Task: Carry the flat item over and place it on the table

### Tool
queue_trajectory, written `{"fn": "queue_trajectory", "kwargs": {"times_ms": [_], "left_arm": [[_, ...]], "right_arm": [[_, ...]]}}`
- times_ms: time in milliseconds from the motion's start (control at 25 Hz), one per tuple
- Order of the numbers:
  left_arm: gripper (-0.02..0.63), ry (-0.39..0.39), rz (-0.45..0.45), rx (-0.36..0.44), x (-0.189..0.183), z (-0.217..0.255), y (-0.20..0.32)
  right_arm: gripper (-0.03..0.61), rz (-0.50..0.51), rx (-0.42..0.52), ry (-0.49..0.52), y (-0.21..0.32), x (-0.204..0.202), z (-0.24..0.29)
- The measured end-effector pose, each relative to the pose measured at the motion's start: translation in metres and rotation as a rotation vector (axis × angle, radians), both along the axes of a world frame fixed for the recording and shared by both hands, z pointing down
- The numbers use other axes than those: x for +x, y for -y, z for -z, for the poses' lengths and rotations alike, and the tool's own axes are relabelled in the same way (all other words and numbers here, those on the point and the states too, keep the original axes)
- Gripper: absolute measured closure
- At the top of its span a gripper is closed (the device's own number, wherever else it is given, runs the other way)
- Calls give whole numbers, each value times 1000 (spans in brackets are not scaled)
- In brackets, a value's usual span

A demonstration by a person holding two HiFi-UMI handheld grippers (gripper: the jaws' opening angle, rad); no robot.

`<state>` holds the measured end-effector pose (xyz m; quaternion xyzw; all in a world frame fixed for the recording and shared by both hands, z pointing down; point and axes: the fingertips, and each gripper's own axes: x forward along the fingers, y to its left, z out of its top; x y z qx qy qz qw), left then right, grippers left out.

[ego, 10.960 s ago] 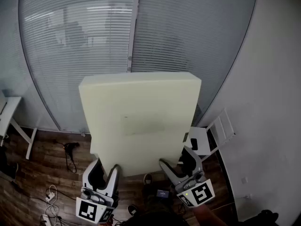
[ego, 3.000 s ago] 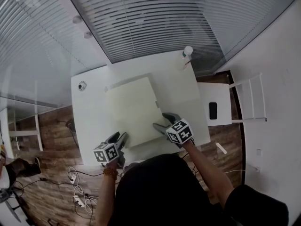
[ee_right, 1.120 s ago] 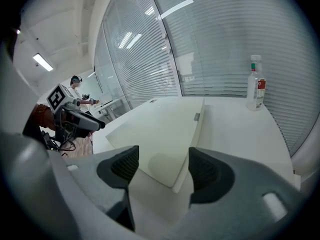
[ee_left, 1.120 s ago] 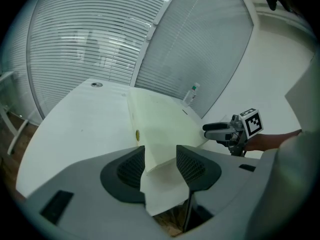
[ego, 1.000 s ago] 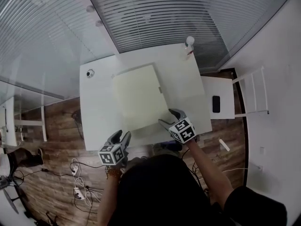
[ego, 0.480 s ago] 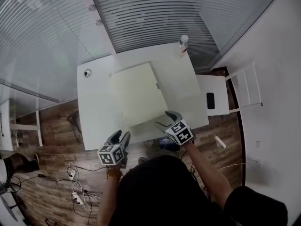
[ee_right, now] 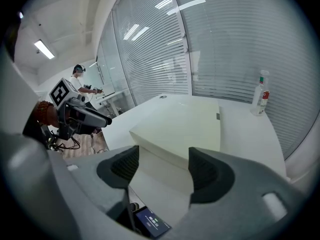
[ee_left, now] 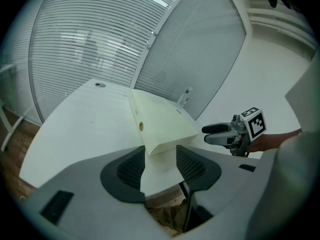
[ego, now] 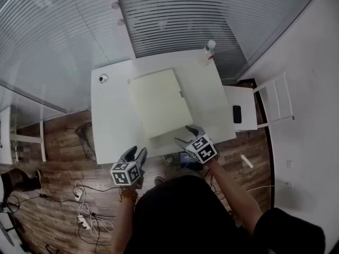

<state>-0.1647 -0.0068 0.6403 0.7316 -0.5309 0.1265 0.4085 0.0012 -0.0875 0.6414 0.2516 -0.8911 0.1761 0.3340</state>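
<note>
The flat item is a thick pale-yellow foam slab (ego: 160, 102) lying flat on the white table (ego: 111, 126), near its middle. My left gripper (ego: 135, 153) hangs off the table's near edge, open and empty, apart from the slab (ee_left: 160, 124). My right gripper (ego: 186, 134) is open over the near edge, just short of the slab's near right corner, and holds nothing. In the right gripper view the slab (ee_right: 180, 126) lies beyond the open jaws, with the left gripper (ee_right: 95, 119) at the left. The left gripper view shows the right gripper (ee_left: 212, 134) open.
A spray bottle (ego: 209, 49) stands at the table's far right corner and a small round fitting (ego: 104, 78) at the far left. A white stool with a phone (ego: 237, 114) stands right of the table. Cables (ego: 85, 216) lie on the wood floor. Glass walls with blinds stand behind.
The slab, first carried upright in both grippers, now lies on the table. Both grippers have let go and drawn back to the near edge. Over the last second little has moved.
</note>
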Motion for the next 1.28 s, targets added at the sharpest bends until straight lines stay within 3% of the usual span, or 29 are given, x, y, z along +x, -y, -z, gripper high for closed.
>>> {"fn": "queue_trajectory", "kwargs": {"times_ms": [920,1280], "left_arm": [[428,16,-48,17,22,14,-61],[428,58,-56,80,28,38,-54]], "right_arm": [[272,-34,-4,37,-57,4,20],[272,-39,21,57,-63,9,33]]}}
